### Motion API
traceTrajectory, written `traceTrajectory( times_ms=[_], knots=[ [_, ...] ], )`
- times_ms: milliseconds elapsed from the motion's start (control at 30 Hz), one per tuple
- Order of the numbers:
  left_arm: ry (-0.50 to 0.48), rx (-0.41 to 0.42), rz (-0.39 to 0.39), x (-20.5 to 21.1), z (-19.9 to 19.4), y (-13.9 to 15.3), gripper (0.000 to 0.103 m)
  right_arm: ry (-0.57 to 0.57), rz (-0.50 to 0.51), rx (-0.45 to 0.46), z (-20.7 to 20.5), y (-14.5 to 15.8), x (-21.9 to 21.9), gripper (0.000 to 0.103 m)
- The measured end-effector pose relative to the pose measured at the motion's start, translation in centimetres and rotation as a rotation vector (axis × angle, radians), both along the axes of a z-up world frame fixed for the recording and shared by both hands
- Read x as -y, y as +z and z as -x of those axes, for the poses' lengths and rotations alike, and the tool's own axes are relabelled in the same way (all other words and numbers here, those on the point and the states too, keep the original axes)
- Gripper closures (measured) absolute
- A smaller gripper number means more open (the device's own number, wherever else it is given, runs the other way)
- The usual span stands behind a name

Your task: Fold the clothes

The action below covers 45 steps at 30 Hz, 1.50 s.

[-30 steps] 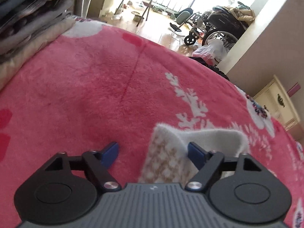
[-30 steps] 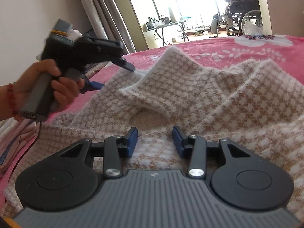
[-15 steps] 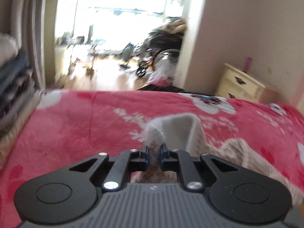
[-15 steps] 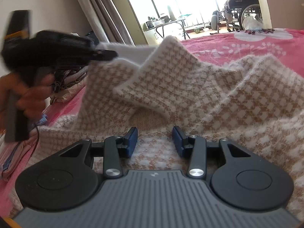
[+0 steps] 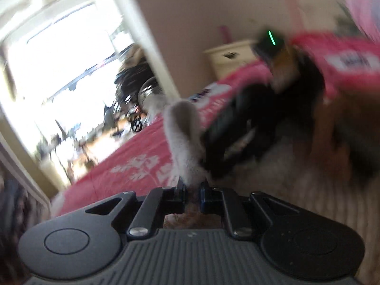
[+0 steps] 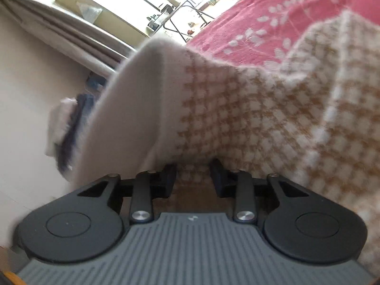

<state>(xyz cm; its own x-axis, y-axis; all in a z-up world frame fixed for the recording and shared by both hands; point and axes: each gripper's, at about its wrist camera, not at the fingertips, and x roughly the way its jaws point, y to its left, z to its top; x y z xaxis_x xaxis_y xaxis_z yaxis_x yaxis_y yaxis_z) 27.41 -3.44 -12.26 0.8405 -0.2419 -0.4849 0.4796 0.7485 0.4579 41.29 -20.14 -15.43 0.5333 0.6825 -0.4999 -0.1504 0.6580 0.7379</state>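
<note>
A fluffy sweater [image 6: 249, 109], white with tan checks, lies on a red blanket [image 6: 249, 19]. My left gripper [image 5: 192, 190] is shut on the sweater's white edge [image 5: 182, 128], which stands up from between its pads. The picture is blurred. Close to the right of that edge is the black body of my right gripper [image 5: 249, 123], above the rest of the sweater. In the right wrist view the lifted fold with its white band [image 6: 133, 95] drapes over my right gripper [image 6: 193, 175]. Its jaws are closing, with checked fabric lying in the gap that remains between them.
The red blanket [image 5: 133, 156] with white flower prints covers the bed. A cream bedside cabinet [image 5: 228, 57] stands by the wall, a wheelchair [image 5: 133, 87] in the bright room beyond. Curtains [image 6: 59, 30] and a pile of folded clothes [image 6: 68, 130] are at the left.
My left gripper shut on the sweater's white edge, lifted it and swung it over toward the right gripper while rolling. The right gripper rolled too, its jaws narrowed, and the fold now hangs over it.
</note>
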Motion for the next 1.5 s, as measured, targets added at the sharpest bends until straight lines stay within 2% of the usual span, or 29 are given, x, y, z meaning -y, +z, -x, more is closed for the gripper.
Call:
traceTrajectory(
  times_ms=[67, 133, 233, 333, 367, 433, 467, 567, 600, 667, 700, 767, 800, 933, 1000, 1067, 1167, 1233, 1333, 1367, 1500],
  knots=[
    [-0.043, 0.032, -0.068, 0.6, 0.9, -0.9, 0.092, -0.018, 0.000, 0.013, 1.7, 1.0, 1.9, 0.071],
    [-0.070, 0.042, -0.107, 0.8, 1.1, -1.7, 0.092, -0.086, -0.022, 0.031, 3.6, 2.2, 4.5, 0.069],
    [-0.122, 0.057, -0.177, 1.4, 1.5, -2.6, 0.091, -0.180, -0.012, 0.183, 5.9, 6.3, 6.8, 0.069],
    [-0.187, 0.081, -0.266, 1.9, 2.0, -3.6, 0.091, -0.092, 0.048, 0.358, 5.0, 10.7, 3.9, 0.069],
    [-0.206, 0.089, -0.291, 1.9, 2.1, -3.9, 0.091, -0.042, 0.103, 0.407, 4.3, 11.8, 2.1, 0.069],
    [-0.228, 0.108, -0.329, 1.8, 2.3, -4.2, 0.091, 0.041, 0.211, 0.468, 3.4, 12.1, -0.4, 0.070],
    [-0.230, 0.116, -0.345, 1.8, 2.3, -4.4, 0.091, 0.059, 0.283, 0.481, 3.3, 11.4, -1.1, 0.070],
    [-0.206, 0.097, -0.373, 1.1, 1.8, -5.3, 0.090, 0.082, 0.389, 0.333, 3.5, 5.5, -0.6, 0.070],
    [-0.194, 0.077, -0.381, 0.8, 1.6, -5.7, 0.087, 0.076, 0.407, 0.276, 3.7, 3.3, -0.2, 0.071],
    [-0.173, 0.052, -0.388, 0.3, 1.8, -6.1, 0.085, 0.051, 0.349, 0.286, 4.8, 0.3, 1.0, 0.071],
    [-0.157, 0.029, -0.375, 0.1, 1.9, -5.6, 0.084, 0.043, 0.335, 0.284, 4.9, 0.5, 1.2, 0.072],
    [-0.114, -0.042, -0.329, -0.6, 2.1, -4.3, 0.081, 0.047, 0.373, 0.291, 5.0, 0.7, 0.6, 0.070],
    [-0.077, -0.095, -0.278, -1.3, 2.1, -3.2, 0.081, 0.052, 0.386, 0.298, 5.0, 0.8, 0.3, 0.070],
    [0.077, -0.168, -0.026, -4.3, 1.6, 1.1, 0.081, 0.060, 0.396, 0.306, 4.9, 0.9, -0.1, 0.069],
    [0.138, -0.163, 0.113, -4.5, 0.6, 2.5, 0.081, 0.059, 0.394, 0.307, 4.9, 0.8, -0.1, 0.069],
    [0.148, -0.184, 0.223, -3.5, -1.0, 2.6, 0.081, 0.061, 0.404, 0.312, 4.9, 0.8, -0.3, 0.068],
    [0.120, -0.235, 0.194, -0.1, -3.3, 0.0, 0.078, 0.064, 0.416, 0.317, 5.1, 0.9, -0.5, 0.067],
    [0.190, -0.241, 0.105, 0.3, -4.6, -2.5, 0.077, 0.063, 0.420, 0.315, 5.1, 1.0, -0.5, 0.067],
    [0.266, -0.249, 0.182, -1.4, -6.3, -3.7, 0.079, 0.066, 0.429, 0.313, 5.1, 1.1, -0.6, 0.066],
    [0.278, -0.246, 0.185, -1.7, -6.6, -3.8, 0.082, 0.069, 0.436, 0.314, 5.1, 1.2, -0.8, 0.066],
    [0.283, -0.195, 0.115, -2.3, -7.3, -4.3, 0.081, 0.088, 0.446, 0.303, 3.9, 1.7, -1.7, 0.061]
  ],
)
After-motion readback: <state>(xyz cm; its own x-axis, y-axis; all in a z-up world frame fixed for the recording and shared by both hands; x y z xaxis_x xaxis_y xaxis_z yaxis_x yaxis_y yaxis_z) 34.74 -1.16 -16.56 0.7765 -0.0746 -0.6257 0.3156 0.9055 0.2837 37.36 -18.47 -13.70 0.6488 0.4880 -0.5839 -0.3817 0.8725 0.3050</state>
